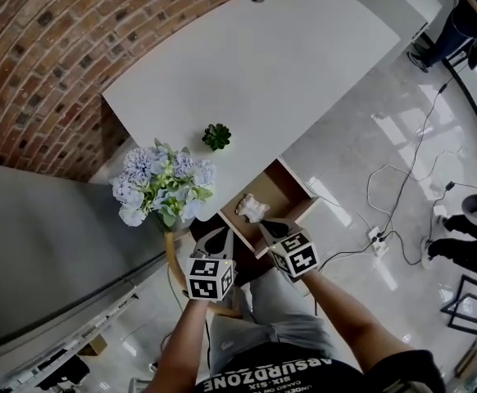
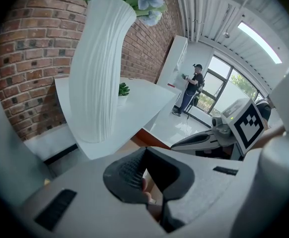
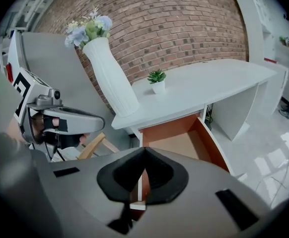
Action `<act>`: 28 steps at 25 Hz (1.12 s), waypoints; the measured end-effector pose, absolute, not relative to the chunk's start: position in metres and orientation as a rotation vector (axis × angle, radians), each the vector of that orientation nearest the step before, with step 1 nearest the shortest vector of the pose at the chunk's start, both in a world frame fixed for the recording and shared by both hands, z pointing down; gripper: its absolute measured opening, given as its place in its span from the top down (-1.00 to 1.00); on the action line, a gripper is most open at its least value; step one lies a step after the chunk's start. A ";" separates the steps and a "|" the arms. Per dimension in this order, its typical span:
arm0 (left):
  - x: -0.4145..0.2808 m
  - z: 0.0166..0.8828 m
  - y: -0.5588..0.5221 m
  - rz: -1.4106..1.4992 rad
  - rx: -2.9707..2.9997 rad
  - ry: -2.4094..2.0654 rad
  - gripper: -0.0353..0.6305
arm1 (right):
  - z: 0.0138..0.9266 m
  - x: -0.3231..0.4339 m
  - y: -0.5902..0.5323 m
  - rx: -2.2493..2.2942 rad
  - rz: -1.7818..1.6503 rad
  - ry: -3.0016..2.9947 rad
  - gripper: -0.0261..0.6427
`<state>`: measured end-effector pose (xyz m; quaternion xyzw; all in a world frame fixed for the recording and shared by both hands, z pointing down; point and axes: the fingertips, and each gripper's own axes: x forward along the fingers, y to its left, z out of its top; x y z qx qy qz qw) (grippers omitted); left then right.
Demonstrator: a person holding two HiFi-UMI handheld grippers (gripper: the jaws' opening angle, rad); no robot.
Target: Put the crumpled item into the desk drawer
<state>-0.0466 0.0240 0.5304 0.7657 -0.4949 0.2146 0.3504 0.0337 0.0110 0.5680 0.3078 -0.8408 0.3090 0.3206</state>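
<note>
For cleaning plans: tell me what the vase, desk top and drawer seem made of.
Vase: probably ceramic or plastic, matte white, with fine vertical ribs and no glare.
Desk top: smooth white laminate or painted board, judging by its even, unmarked surface.
Drawer: wood or wood-look board, with flat orange-brown panels.

A red brick wall (image 1: 25,72) runs behind the curved white desk (image 1: 304,47). Loose cables (image 1: 406,170) trail across the glossy pale floor (image 1: 345,162). Tall windows (image 2: 232,86) and a ceiling light strip (image 2: 258,36) brighten the far end.
</note>
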 end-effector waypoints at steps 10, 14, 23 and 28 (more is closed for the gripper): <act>-0.038 0.507 0.025 0.530 2.012 -1.281 0.90 | 0.535 0.029 0.014 0.866 0.791 -2.258 0.93; -0.037 0.498 0.028 0.523 2.023 -1.278 0.90 | 0.528 0.028 0.017 0.845 0.770 -2.260 0.93; -0.038 0.483 0.038 0.520 2.038 -1.260 0.90 | 0.512 0.028 0.017 0.864 0.760 -2.272 0.93; -0.037 0.471 0.041 0.512 2.061 -1.249 0.90 | 0.506 0.028 0.018 0.880 0.758 -2.282 0.93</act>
